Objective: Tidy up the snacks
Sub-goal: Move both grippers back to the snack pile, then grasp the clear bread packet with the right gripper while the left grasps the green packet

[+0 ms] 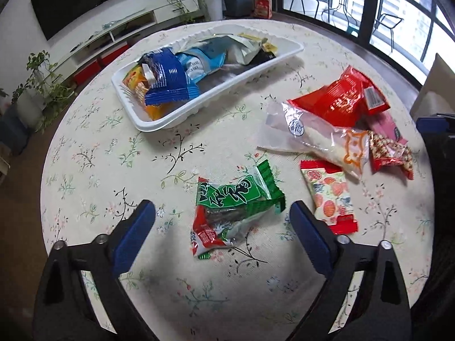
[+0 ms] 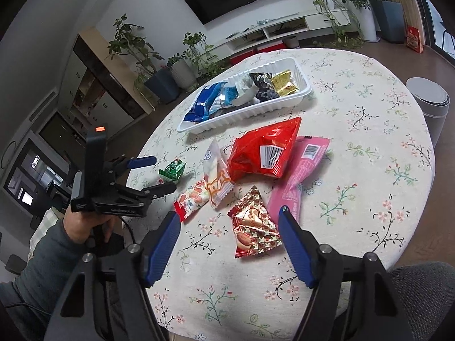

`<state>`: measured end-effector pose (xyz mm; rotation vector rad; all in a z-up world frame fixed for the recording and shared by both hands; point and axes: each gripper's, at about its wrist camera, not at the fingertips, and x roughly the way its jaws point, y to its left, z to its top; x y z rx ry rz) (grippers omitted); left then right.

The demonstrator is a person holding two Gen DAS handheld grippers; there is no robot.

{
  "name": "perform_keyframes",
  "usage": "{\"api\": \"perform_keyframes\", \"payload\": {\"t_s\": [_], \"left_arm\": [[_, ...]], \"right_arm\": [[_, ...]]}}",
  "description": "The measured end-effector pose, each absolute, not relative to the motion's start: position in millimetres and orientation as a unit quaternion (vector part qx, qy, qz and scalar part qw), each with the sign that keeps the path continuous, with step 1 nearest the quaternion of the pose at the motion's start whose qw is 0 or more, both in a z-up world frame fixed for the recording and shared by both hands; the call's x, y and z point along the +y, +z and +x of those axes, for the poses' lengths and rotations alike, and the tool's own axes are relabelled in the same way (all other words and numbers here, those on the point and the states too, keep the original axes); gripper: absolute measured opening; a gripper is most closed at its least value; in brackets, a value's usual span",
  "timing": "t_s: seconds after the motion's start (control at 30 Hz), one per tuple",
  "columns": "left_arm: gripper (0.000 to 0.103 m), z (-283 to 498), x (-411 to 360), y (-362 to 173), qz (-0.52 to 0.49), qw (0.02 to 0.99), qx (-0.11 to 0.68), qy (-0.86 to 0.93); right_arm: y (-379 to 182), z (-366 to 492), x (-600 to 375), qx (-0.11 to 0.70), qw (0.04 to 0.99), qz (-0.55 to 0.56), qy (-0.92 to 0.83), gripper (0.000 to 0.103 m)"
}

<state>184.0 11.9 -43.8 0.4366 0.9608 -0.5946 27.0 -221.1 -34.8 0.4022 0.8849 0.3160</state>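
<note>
A white tray (image 1: 159, 123) on the round table holds several snack packets; it also shows in the right wrist view (image 2: 287, 101). My left gripper (image 1: 221, 211) is open, its blue fingers on either side of a green snack packet (image 1: 236, 207) lying on the cloth. It shows in the right wrist view (image 2: 159, 174) beside that green packet (image 2: 172, 170). My right gripper (image 2: 229, 217) is open around a red-and-gold heart packet (image 2: 254, 228). Loose beside it lie a big red bag (image 2: 264, 150), a pink packet (image 2: 295, 179), a clear white packet (image 2: 216, 179) and a peach-print packet (image 2: 192, 199).
The floral tablecloth (image 2: 369, 153) covers the round table. A grey bin (image 2: 432, 105) stands past the table's right edge. Potted plants (image 2: 133, 48) and a TV cabinet (image 2: 284, 27) line the far wall. A chair seat (image 2: 421, 298) is at the near right.
</note>
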Motion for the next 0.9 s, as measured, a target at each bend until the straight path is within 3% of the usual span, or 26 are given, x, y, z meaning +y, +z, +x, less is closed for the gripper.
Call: {"api": "perform_keyframes", "payload": {"t_s": [0.1, 0.2, 0.27, 0.3, 0.33, 0.57, 0.9], "left_arm": [[0.075, 191.8, 8.4, -54.8, 0.209, 0.814, 0.463, -0.283], [0.074, 196.2, 8.3, -57.9, 0.2, 0.816, 0.46, -0.287], [0.063, 198.1, 10.3, -59.3, 0.189, 0.815, 0.461, -0.295], [0.051, 198.8, 10.9, -59.3, 0.184, 0.816, 0.46, -0.297], [0.049, 199.5, 12.3, -59.4, 0.185, 0.818, 0.459, -0.292], [0.045, 200.3, 10.1, -57.9, 0.176, 0.822, 0.459, -0.287], [0.044, 188.7, 36.1, -47.4, 0.051, 0.828, 0.487, -0.274]], "right_arm": [[-37.2, 29.1, -220.8, 0.427, 0.87, 0.194, 0.152, 0.074], [-39.8, 31.4, -218.8, 0.431, 0.868, 0.194, 0.154, 0.073], [-40.5, 32.8, -216.1, 0.433, 0.866, 0.192, 0.158, 0.071], [-40.9, 33.7, -214.7, 0.434, 0.866, 0.19, 0.16, 0.07], [-40.8, 34.3, -213.4, 0.435, 0.866, 0.188, 0.161, 0.07], [-32.2, 45.7, -196.7, 0.433, 0.874, 0.146, 0.167, 0.068], [-38.1, 96.2, -160.3, 0.47, 0.86, 0.065, 0.186, 0.049]]}}
